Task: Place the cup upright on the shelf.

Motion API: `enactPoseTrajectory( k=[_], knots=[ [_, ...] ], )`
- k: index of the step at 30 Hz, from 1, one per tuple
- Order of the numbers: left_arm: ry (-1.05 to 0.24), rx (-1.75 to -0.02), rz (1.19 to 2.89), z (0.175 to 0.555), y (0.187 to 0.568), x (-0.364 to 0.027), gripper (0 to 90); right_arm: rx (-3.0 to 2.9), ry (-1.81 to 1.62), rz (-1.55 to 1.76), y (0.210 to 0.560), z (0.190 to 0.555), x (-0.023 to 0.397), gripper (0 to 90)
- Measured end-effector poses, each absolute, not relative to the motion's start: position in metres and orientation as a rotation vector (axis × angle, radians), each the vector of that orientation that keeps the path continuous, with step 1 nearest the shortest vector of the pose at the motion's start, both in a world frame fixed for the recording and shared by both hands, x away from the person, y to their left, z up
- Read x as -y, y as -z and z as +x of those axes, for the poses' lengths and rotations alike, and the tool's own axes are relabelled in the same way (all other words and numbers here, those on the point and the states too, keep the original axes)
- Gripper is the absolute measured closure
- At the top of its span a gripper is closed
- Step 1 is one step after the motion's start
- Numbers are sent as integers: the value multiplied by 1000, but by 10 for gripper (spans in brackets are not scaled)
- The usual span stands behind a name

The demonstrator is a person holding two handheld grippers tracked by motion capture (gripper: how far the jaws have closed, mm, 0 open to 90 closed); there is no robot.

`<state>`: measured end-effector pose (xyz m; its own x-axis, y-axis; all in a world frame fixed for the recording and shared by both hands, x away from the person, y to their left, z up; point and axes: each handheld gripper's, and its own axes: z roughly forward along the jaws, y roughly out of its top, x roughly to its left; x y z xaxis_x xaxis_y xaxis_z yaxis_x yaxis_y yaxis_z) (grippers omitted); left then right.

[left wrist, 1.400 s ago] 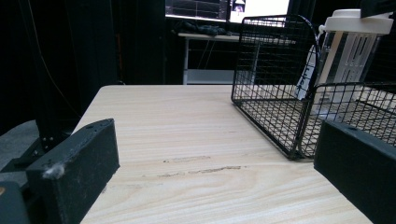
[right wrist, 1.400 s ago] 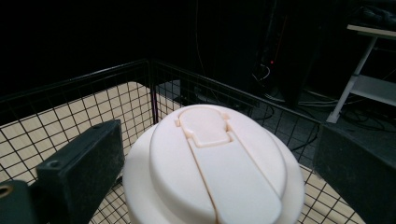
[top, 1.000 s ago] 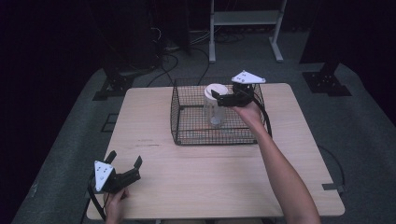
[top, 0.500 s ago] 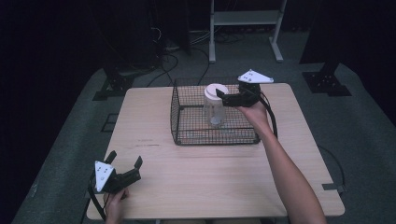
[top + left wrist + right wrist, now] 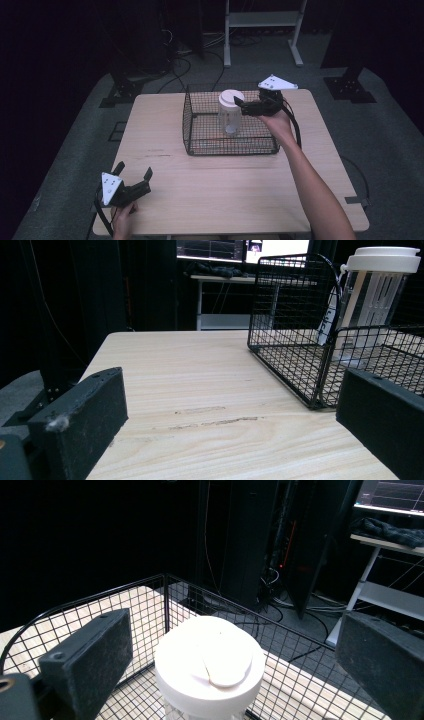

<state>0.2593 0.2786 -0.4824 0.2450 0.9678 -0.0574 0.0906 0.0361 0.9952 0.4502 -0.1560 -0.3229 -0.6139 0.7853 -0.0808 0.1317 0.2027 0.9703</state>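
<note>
One clear plastic jar with a white lid (image 5: pixel 230 111), one black wire basket (image 5: pixel 200 125), one light wooden worktop (image 5: pixel 220 185), two black claws.

So over the last second the only real mover is the right gripper (image 5: pixel 241 106). It was sitting with its jaws right at the lid of the clear bottle (image 5: pixel 230 112) in the wire basket (image 5: pixel 192 131), and now it's backed off a touch toward the right and lifted slightly, jaws spread wide and pointing at the lid from just beside it. In the right gripper view the white lid (image 5: pixel 210 665) sits low between the two open jaws without touching either. The forearm behind it has swung a bit further right too.
</note>
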Motion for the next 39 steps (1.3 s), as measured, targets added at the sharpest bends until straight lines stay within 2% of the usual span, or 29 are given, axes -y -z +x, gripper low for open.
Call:
enactPoseTrajectory(
  k=[39],
  knots=[
    [-957, -1098, 1353, 259, 482, -277, 0, -1921, -1415, 860, 341, 411, 200, 15]
  ],
)
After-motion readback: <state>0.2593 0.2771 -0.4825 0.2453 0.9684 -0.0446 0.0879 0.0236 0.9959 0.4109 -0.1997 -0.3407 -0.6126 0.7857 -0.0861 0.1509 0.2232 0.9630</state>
